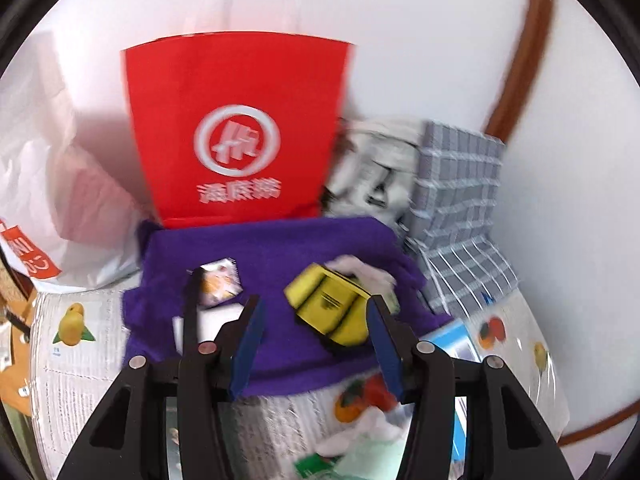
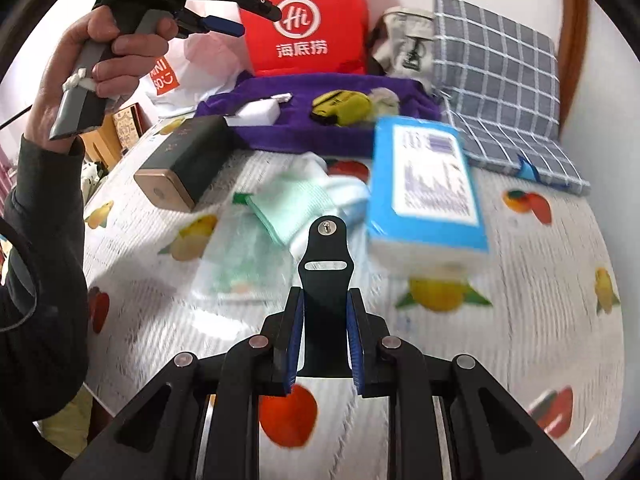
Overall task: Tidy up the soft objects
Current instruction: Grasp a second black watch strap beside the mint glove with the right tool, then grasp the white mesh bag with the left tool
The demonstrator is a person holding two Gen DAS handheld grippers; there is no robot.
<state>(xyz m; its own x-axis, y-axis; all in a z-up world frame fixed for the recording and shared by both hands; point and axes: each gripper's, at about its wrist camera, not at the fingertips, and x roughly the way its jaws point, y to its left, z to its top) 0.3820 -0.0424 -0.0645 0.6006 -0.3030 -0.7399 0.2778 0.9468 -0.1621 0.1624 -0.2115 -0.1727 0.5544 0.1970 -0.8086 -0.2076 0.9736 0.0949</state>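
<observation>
At the far left of the right wrist view a hand (image 2: 100,60) grips the left gripper (image 2: 258,20), whose body reads "GenRobot.AI"; its jaws stand partly apart with nothing between them. Just below it we see a white plastic bag (image 2: 192,76) with an orange label showing "MINI" above "SO". Beside that stands a red paper bag (image 2: 308,20) printed with a white ring around "Hi" and the characters 海底捞. In front of the red bag lies a purple towel (image 2: 296,132), carrying a white box (image 2: 256,114) and a yellow pouch (image 2: 340,106). A dark box (image 2: 188,156) with a gold end rests at the towel's left corner. On the fruit-printed tablecloth (image 2: 440,360) in the middle lies a folded green cloth (image 2: 292,204). The right gripper (image 2: 325,296) is nearly closed, its blue pads clamped on a black strap (image 2: 326,256) with a slot and a screw. To the right a blue pack (image 2: 428,188) bears a white label whose print is too blurred for us to read. A grey checked cushion (image 2: 496,80) leans against the wall at the far right.
</observation>
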